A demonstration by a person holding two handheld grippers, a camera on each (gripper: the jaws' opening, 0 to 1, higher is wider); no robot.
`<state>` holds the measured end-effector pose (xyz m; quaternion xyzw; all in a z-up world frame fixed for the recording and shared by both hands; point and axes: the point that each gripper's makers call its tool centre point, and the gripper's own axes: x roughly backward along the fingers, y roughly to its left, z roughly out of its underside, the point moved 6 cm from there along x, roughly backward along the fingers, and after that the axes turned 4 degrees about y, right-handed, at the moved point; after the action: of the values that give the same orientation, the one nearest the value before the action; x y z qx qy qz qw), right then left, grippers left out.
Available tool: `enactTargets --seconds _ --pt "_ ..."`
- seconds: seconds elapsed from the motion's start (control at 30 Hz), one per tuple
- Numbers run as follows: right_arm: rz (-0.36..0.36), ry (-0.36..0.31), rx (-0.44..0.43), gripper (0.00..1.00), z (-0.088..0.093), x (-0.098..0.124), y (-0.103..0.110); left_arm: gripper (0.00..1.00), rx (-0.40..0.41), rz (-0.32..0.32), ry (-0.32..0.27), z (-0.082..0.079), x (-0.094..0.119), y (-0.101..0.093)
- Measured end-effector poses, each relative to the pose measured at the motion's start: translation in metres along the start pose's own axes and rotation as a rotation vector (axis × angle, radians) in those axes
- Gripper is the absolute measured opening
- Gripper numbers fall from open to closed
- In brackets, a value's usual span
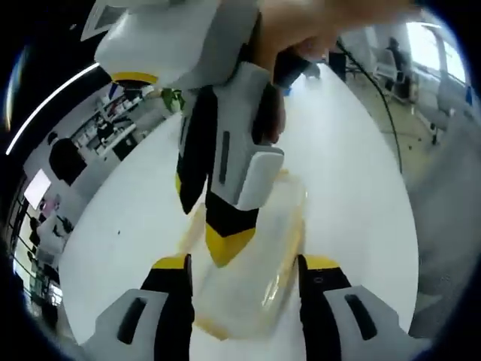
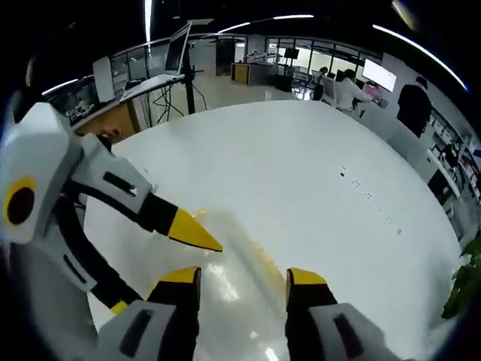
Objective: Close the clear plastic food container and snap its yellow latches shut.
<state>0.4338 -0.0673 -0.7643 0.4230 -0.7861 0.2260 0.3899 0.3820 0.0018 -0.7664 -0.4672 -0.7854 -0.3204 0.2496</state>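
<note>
Container between left gripper jaws, seemingly unclamped

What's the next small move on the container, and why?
Probably press the right gripper down on the lid. In the left gripper view its yellow-tipped fingers sit over the clear container on the white table, while the left gripper straddles the container, open. Whether the latches are shut can't be told.

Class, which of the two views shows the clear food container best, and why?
The left gripper view: the clear food container lies lengthwise on the white table, its yellowish edges visible between the left tool, though the right tool covers part. The right gripper view shows a glimpse of it near the bottom.
</note>
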Motion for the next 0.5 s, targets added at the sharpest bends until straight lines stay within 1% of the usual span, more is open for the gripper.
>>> enactTargets --seconds 0.03,0.17,0.27,0.33,0.4,0.43,0.5 --pt "0.002 -0.008 -0.004 0.47 0.002 0.001 0.001 0.56 0.008 -0.002 -0.001 0.001 0.002 0.000" --pt "0.024 -0.056 -0.071 0.48 0.007 0.009 0.002 0.58 0.061 -0.010 -0.012 0.004 0.008 0.002" --pt "0.032 -0.068 -0.095 0.47 0.012 0.014 0.001 0.59 0.082 -0.048 -0.032 0.004 0.013 0.006" --pt "0.038 -0.081 -0.136 0.47 0.017 0.018 -0.001 0.59 0.119 -0.058 -0.047 0.006 0.015 0.008" --pt "0.037 -0.088 -0.173 0.47 0.022 0.020 -0.001 0.60 0.137 -0.059 -0.050 0.008 0.016 0.010" --pt "0.040 -0.097 -0.204 0.47 0.024 0.022 -0.001 0.60 0.146 -0.059 -0.049 0.009 0.016 0.010" --pt "0.059 -0.116 -0.241 0.47 0.028 0.025 -0.004 0.60 0.162 -0.060 -0.052 0.011 0.016 0.011"
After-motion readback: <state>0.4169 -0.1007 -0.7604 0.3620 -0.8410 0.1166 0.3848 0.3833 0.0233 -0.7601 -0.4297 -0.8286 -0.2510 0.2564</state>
